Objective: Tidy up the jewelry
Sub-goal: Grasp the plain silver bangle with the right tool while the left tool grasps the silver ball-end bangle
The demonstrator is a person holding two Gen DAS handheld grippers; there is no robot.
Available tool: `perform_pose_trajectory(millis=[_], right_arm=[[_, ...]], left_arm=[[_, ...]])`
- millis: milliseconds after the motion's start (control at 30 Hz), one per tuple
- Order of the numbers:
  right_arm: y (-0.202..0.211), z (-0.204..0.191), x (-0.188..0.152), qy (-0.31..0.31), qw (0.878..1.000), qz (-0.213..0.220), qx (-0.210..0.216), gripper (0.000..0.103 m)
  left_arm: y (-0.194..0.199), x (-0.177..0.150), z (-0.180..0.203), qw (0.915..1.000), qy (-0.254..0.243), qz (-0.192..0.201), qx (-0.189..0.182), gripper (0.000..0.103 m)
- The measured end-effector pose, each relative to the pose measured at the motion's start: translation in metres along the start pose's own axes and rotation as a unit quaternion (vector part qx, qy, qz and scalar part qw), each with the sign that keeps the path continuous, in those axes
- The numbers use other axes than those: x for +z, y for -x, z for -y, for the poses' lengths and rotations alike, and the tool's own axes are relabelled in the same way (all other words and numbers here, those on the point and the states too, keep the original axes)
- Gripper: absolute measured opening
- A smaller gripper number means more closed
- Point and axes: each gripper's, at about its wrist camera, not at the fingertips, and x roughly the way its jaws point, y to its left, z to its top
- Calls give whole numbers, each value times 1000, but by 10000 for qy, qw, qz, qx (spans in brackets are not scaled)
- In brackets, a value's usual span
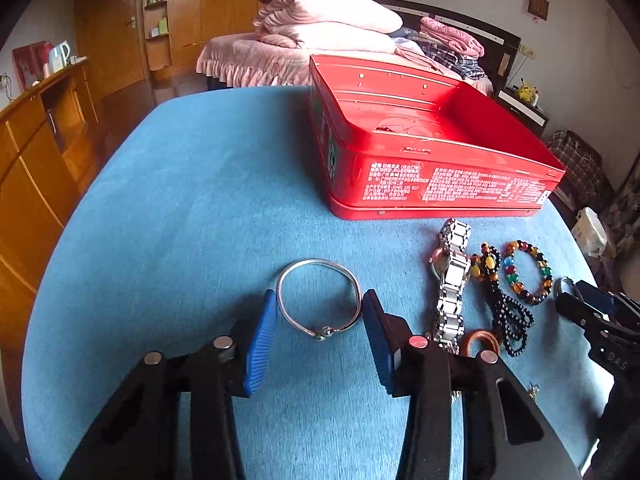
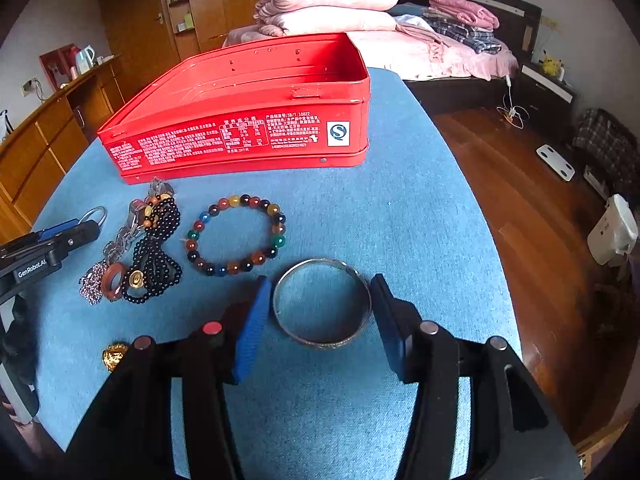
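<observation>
An open red tin box (image 1: 420,140) stands on the blue cloth table; it also shows in the right wrist view (image 2: 240,120). My left gripper (image 1: 320,304) is open, its blue pads on either side of a thin silver bangle (image 1: 282,304) lying flat. My right gripper (image 2: 322,300) is open around a wider silver bangle (image 2: 292,334). Between them lie a metal watch (image 1: 452,280), a black bead necklace (image 2: 156,248), a multicoloured bead bracelet (image 2: 236,236) and a brown ring (image 2: 114,276).
A small gold piece (image 2: 114,356) lies near the front edge. The left gripper (image 2: 48,244) shows at the left of the right wrist view, the right gripper (image 1: 600,316) at the right of the left view. A bed and wooden cabinets stand behind the table.
</observation>
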Motion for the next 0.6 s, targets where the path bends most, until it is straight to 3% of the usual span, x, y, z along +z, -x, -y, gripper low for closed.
perform_pose_trajectory(millis=[600], right_arm=[[31, -14, -10, 37, 9997, 151, 168, 48]], left_arm=[[39, -20, 14, 9998, -53, 190, -31, 44]])
